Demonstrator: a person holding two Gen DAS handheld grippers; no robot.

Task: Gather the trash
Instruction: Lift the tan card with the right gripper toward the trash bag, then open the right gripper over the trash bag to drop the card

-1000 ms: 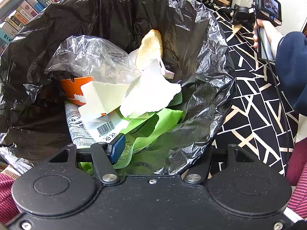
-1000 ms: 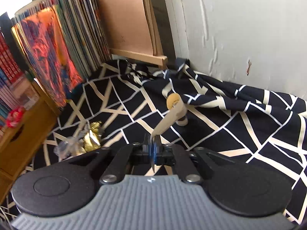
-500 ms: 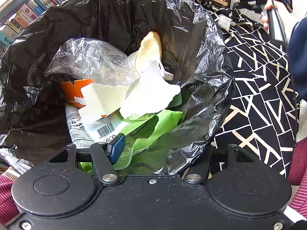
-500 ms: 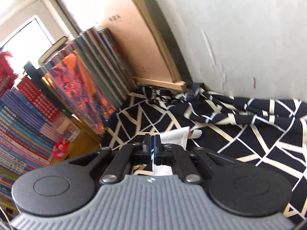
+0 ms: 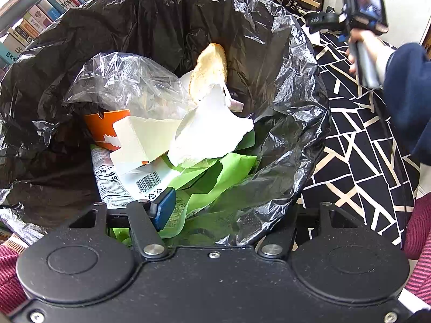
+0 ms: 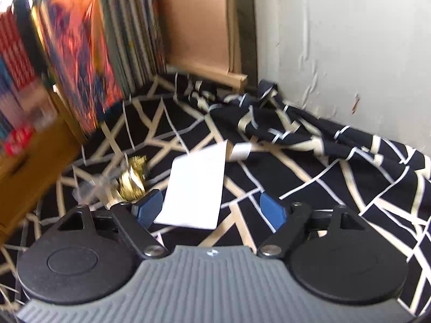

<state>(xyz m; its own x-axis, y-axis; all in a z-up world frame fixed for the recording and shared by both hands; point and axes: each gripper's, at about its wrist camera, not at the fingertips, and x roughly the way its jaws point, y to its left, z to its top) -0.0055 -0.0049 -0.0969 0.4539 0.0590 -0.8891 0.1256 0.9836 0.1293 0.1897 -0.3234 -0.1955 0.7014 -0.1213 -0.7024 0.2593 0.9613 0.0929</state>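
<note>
Left gripper (image 5: pixel 207 210) is clamped on the near rim of the black trash bag (image 5: pixel 167 24). The bag is already stuffed: clear plastic (image 5: pixel 121 86), an orange carton (image 5: pixel 105 126), white paper (image 5: pixel 210 132), green wrapper (image 5: pixel 215 177). Over on the right, the right gripper (image 6: pixel 212 210) has just sprung its jaws wide apart. A white paper slip (image 6: pixel 196 188) sits between them over the patterned cloth (image 6: pixel 323 167), pads not touching it. A gold wrapper (image 6: pixel 133 181) lies just left of it.
</note>
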